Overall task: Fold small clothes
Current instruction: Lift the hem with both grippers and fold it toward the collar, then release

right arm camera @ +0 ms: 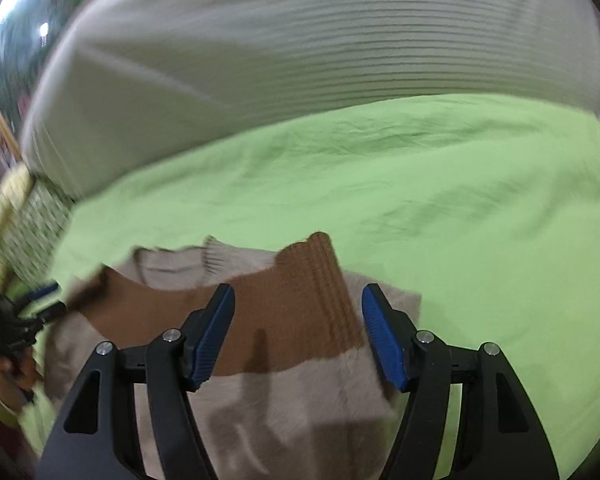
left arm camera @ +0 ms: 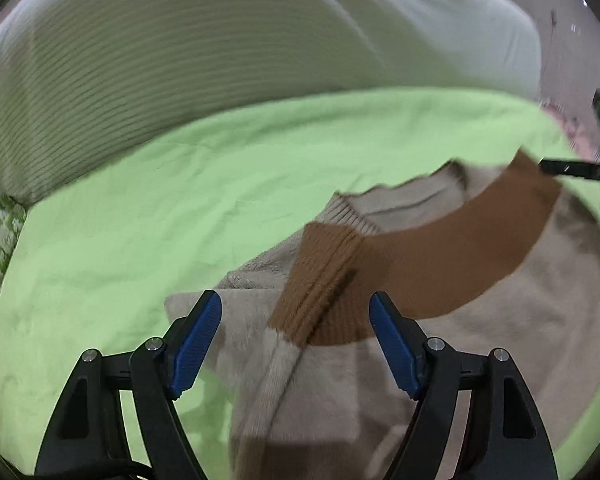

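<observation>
Heads up: both your left gripper (left arm camera: 295,344) and right gripper (right arm camera: 298,334) hang wide open, holding nothing, over the sweater (left arm camera: 440,340) on the green sheet (left arm camera: 140,220), so its brown cuffs (left arm camera: 320,284) could slip unfolded.

Sweater (left arm camera: 440,360) hem cut off — pillow (right arm camera: 260,60) blurred.

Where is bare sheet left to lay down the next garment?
Free: the green sheet between the sweater and the ribbed white pillow, plus the sheet right of the sweater. On its other side, a wide strip. The sweater fills the near middle.
</observation>
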Available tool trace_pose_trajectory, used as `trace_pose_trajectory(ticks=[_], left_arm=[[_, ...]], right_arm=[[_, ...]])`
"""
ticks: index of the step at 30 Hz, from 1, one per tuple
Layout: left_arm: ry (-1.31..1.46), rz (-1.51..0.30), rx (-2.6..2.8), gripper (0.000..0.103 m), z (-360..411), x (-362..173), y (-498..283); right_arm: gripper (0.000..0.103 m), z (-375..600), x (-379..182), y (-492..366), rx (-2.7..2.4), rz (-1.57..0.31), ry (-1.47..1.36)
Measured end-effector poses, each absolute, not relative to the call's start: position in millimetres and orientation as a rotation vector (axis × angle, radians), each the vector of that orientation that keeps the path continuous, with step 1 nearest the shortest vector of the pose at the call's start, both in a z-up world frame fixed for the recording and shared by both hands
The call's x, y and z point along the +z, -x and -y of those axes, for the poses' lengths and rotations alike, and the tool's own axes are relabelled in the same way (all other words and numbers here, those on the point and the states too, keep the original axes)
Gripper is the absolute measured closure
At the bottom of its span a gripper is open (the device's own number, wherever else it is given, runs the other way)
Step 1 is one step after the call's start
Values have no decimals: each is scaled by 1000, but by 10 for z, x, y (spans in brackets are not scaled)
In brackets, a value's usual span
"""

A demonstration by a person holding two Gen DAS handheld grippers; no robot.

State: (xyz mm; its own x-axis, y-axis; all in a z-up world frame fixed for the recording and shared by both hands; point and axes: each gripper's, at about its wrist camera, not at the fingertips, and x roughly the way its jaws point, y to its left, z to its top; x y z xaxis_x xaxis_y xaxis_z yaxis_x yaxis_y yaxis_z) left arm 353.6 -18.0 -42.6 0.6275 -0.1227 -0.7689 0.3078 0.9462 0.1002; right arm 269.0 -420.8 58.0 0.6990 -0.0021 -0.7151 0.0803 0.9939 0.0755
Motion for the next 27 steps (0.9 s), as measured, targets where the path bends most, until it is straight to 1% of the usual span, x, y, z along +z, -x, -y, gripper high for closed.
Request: trace_pose_trajectory(ticks=[1, 2, 3, 4, 5, 6, 7, 9, 12, 14, 15, 16, 17, 19, 20, 21, 22, 24, 26, 27], left_arm=[[-249, -876, -251, 37, 198, -488, -3581], [-270, -896, -251, 61, 213, -557, -3621], [-282, -918, -242, 75, 212, -614, -3654], [-280, -934, -236, 86, 201, -659, -3684], [-269, -923, -240, 96, 183, -660, -3683], [-266, -904, -237, 97, 168, -642, -3672], [-263, -879, -224, 98, 150, -601, -3645], [-204, -836, -216, 98, 58, -464, -3614], [-107, -813, -181, 98, -112, -344, -3712], [-77, -856, -158, 97, -168, -429, -3851], [-73, -889, -145, 96, -175, -514, -3914], [-78, -915, -131, 91, -171, -587, -3956], [-79, -942, -108, 83, -185, -662, -3990], [-23, -942, -100, 75, -281, -668, -3980], [17, -940, -96, 69, -353, -632, -3950], [56, -940, -87, 66, -425, -578, -3918], [99, -934, -79, 62, -519, -493, -3854], [158, -896, -63, 59, -682, -291, -3667], [233, -855, -71, 51, -778, -111, -3382], [282, -833, -104, 50, -806, -47, -3187]], right_arm=[[36, 4207, 548, -2714, -47, -810, -83], [36, 4185, 514, -2761, -53, -829, -49], [36, 4144, 480, -2799, -61, -842, 0], [37, 4090, 449, -2826, -64, -850, 52], [51, 4024, 425, -2851, -59, -855, 81], [87, 3967, 378, -2871, -56, -874, 124], [92, 3929, 358, -2873, -62, -881, 147], [93, 3872, 445, -2811, -68, -821, 159], [93, 3924, 685, -2758, -99, -708, 80], [93, 3996, 736, -2823, -147, -680, 45], [93, 4028, 692, -2890, -155, -703, 29], [92, 4073, 620, -2966, -162, -738, 6], [89, 4105, 513, -3045, -191, -783, 2], [79, 4125, 343, -3097, -258, -828, 36], [69, 4129, 352, -3066, -269, -812, 31], [61, 4136, 392, -3017, -277, -792, 22], [60, 4149, 480, -2928, -295, -756, 10], [59, 4116, 668, -2745, -307, -690, -12], [59, 4063, 850, -2513, -262, -632, -57], [59, 4003, 928, -2367, -226, -601, -82]])
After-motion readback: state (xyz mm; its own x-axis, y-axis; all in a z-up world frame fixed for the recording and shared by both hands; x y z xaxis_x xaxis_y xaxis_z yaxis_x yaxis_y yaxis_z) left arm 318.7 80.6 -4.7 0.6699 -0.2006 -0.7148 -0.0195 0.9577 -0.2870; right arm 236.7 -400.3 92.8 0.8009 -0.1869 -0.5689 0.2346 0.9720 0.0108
